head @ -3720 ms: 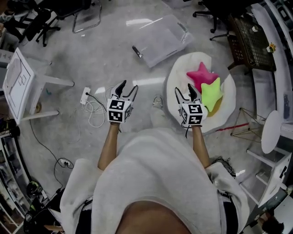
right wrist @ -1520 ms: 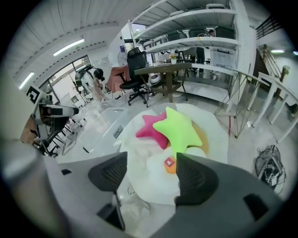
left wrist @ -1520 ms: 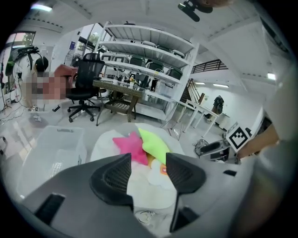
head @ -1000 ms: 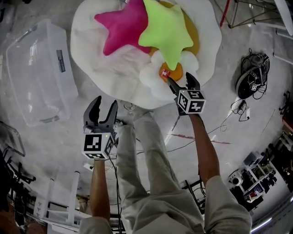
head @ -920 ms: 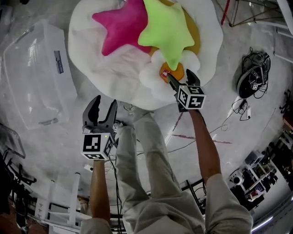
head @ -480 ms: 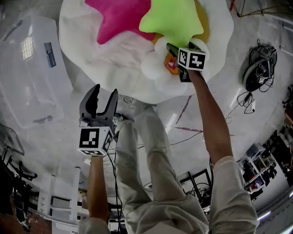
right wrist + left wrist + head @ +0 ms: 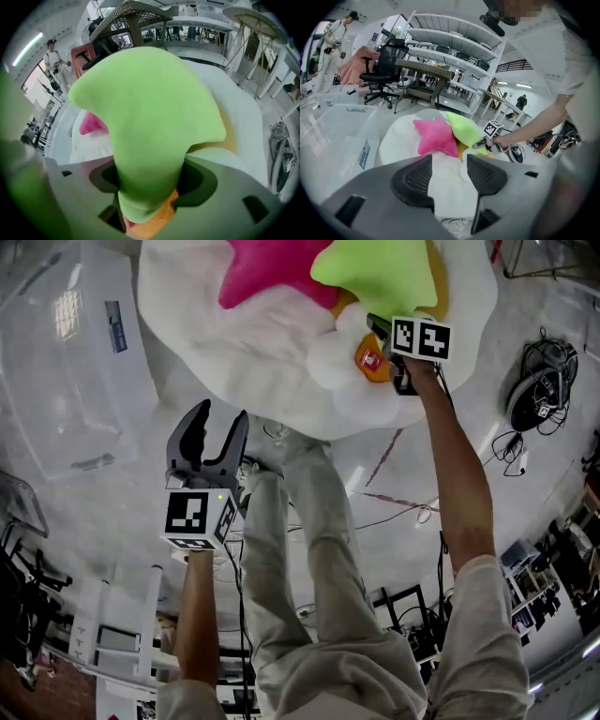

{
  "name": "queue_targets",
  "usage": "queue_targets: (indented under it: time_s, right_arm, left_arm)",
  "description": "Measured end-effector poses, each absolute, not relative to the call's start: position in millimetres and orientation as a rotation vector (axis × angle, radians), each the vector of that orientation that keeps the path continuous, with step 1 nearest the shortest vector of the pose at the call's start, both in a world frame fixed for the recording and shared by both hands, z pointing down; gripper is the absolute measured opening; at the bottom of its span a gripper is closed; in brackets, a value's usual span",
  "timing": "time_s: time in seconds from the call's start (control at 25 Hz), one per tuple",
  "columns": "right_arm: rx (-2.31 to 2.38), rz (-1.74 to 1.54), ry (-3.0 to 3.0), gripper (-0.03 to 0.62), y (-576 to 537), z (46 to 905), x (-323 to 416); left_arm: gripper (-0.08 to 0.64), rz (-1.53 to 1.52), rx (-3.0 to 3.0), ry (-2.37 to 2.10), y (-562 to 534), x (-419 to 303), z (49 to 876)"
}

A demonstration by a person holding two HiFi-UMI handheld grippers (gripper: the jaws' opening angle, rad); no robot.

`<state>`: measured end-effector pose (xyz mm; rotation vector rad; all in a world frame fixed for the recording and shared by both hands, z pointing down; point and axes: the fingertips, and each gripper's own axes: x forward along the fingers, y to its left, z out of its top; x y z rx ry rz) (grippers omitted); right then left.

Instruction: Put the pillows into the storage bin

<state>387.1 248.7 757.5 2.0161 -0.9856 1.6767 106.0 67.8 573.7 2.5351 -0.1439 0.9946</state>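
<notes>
My right claw [image 7: 382,332] has dropped to the cushion [image 7: 253,362], and its jaws have just closed on 1 arm of the green pillow [image 7: 375,273] lying there, so lifting likely comes next. My left claw [image 7: 214,432] gapes empty, short of the cushion; the bin [image 7: 56,352] lies beside it.

The head view looks steeply down over the person's legs [image 7: 309,549], with the white cushion [image 7: 262,362] at 12 o'clock and the storage bin [image 7: 66,352] at 10 o'clock. The left gripper view sits low and farther back, facing across the floor at the same cushion, bin and pink star pillow [image 7: 436,136]. The right gripper view is close against the green star pillow [image 7: 145,108], which fills its middle from 12 to 6 o'clock. All three views share that pillow.
</notes>
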Motion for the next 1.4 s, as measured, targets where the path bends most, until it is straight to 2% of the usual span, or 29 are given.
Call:
queue_targets:
  time_s: [0.48,0.8,1.12,1.4]
  right_arm:
    - [2.219,1.662,-1.121,0.241,217.1,658.4,382.6]
    - [2.249,1.597,-1.450,0.239,173.4,588.8,343.5]
    - [2.064,1.439,-1.697,0.241,81.8,550.2,294.2]
    - [1.850,1.347,-1.912,0.242,-32.5,526.6,201.3]
  left_arm:
    - [0.230,0.891,2.585,-0.234,35.1,112.7,502.7]
    - [0.230,0.839,2.610,-0.351,6.7,92.4,470.3]
    - [0.230,0.772,2.557,-0.597,-34.4,16.0,460.7]
    - [0.230,0.709,2.473,-0.867,-79.6,-89.2,448.0]
